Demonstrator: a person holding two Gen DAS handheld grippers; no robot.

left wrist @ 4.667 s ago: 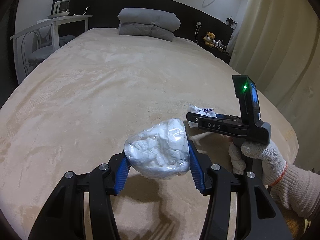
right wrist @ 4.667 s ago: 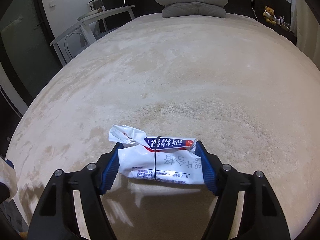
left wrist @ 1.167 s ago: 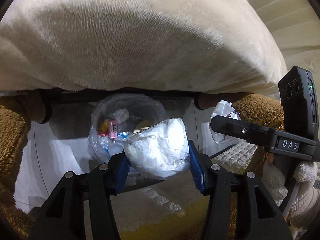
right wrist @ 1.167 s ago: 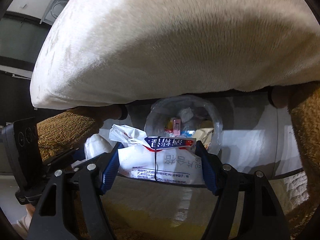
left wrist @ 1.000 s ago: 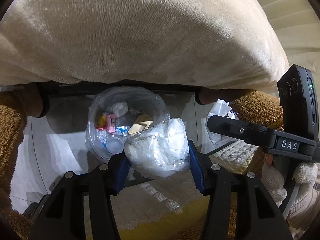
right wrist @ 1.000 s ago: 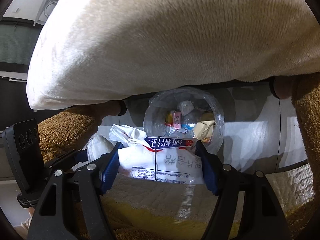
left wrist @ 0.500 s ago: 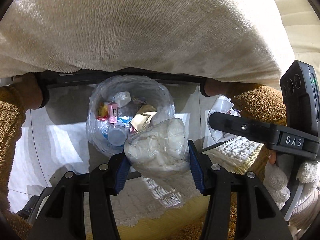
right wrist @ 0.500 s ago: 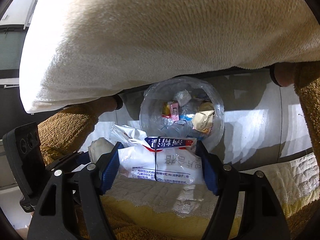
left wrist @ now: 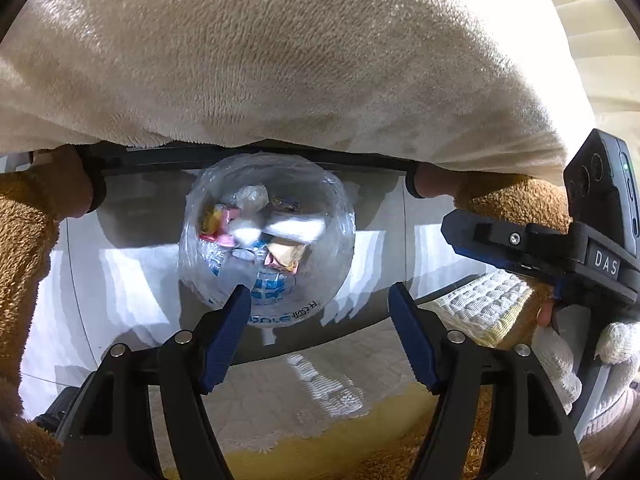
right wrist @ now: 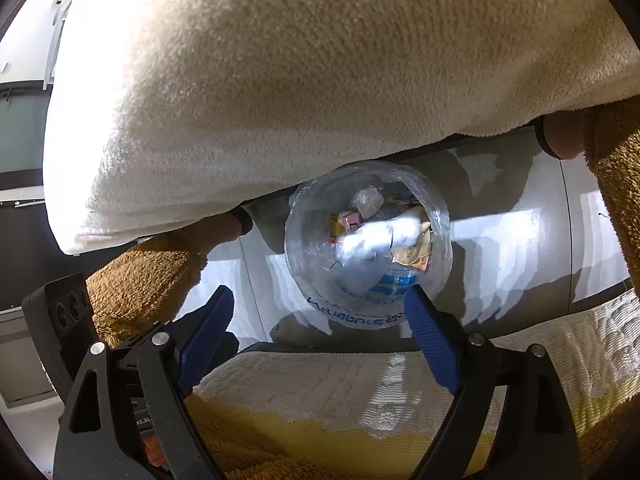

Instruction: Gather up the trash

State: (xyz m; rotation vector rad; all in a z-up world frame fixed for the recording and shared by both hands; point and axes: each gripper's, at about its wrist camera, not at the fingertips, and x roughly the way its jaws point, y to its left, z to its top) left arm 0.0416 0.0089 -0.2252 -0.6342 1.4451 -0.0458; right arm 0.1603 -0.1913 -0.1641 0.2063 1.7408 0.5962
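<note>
Trash is all down in the clear bag-lined bin (left wrist: 266, 240) now, sitting on the pale floor at 12 o'clock from both grippers, right under the overhang of the cream blanket (left wrist: 280, 60).

Starting at the left gripper (left wrist: 320, 336): jaws have just been opening and nothing is between the two blue pads, so it's let go. Straight past the tips is the bin mouth, and a blurry white wad (left wrist: 294, 228) shows in mid-frame over the other rubbish. Same story for the right gripper (right wrist: 318, 334): jaws just opened wider, empty, and a smeared white packet (right wrist: 376, 238) shows inside the bin (right wrist: 366, 248).

What only the left view gives you: the right gripper from the side at 3 o'clock (left wrist: 520, 248), with a "DAS" label, plus the white knit glove (left wrist: 560, 360) holding it. What only the right view gives you: the left gripper's black body (right wrist: 60, 320) poking in at 8 o'clock, and a strip of dark wall at 9 o'clock.

Counts: two grippers, one bin, one glove visible, two brown fuzzy legs flanking the bin, one on each side (left wrist: 24, 272) (left wrist: 508, 204). Inside the bin I can pick out a pink-and-yellow wrapper (left wrist: 218, 224), a tan crumpled piece (left wrist: 284, 254) and a clear wad (left wrist: 250, 196); the rest is too blurred to count. A quilted white-and-yellow mat (right wrist: 360, 392) lies at 6 o'clock.
</note>
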